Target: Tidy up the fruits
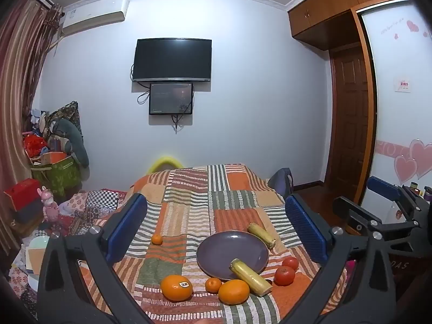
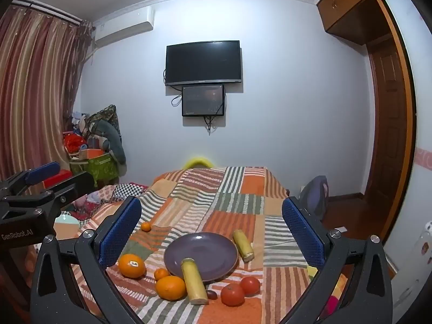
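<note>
A purple plate [image 1: 224,251] [image 2: 208,251] lies on the patchwork cloth. A yellow cane piece [image 1: 251,276] [image 2: 193,280] leans on its near rim; another [image 1: 261,235] [image 2: 243,244] lies beside its right edge. Two large oranges [image 1: 176,287] [image 1: 233,291] and a small mandarin [image 1: 213,284] lie in front; another mandarin [image 1: 157,239] [image 2: 145,226] lies far left. Two tomatoes [image 1: 284,275] [image 2: 232,294] lie at the right. My left gripper [image 1: 213,232] and right gripper [image 2: 210,232] are both open and empty, above the near edge.
The cloth-covered table [image 1: 189,189] drops off at left onto a cluttered bed [image 1: 89,208]. A dark chair back [image 2: 314,197] stands at the table's right. A small dark fruit [image 2: 212,294] lies by the tomatoes. The right gripper shows in the left wrist view [image 1: 383,210].
</note>
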Demonstrator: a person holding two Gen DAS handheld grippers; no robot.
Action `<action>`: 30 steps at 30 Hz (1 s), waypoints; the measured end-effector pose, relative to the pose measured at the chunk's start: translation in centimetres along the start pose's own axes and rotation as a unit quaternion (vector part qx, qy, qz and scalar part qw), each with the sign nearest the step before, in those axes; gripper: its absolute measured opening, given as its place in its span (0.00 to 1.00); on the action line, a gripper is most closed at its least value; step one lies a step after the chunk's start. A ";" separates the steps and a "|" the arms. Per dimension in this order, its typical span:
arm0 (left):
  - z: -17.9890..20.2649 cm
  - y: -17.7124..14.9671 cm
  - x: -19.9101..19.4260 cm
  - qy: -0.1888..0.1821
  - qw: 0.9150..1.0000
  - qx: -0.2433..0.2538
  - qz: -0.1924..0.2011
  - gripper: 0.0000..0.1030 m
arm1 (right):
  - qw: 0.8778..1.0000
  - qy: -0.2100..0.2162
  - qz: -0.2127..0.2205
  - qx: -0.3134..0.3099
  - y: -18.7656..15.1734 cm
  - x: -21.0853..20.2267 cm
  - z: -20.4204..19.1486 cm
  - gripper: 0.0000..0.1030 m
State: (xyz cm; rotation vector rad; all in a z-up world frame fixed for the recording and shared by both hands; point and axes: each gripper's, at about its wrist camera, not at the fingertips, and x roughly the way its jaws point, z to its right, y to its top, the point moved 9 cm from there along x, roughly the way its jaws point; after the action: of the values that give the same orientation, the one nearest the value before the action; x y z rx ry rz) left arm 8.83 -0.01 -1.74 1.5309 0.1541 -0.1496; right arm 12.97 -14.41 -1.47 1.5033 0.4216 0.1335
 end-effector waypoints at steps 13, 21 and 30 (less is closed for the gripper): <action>0.4 -0.3 0.3 -0.002 1.000 0.010 0.003 1.00 | 1.000 0.000 -0.007 0.001 0.3 0.2 0.7 1.00; 0.3 0.1 -0.2 -0.004 1.000 0.009 0.004 1.00 | 1.000 -0.001 -0.003 0.009 0.3 -0.4 0.3 1.00; -0.1 0.0 -0.1 -0.003 1.000 0.003 0.003 1.00 | 1.000 -0.001 -0.003 0.013 0.3 -0.6 0.5 1.00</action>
State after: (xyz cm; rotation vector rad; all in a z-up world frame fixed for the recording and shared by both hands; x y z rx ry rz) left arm 8.69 0.11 -1.70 1.5375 0.1451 -0.1503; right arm 12.60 -15.03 -1.08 1.5281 0.4270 0.1228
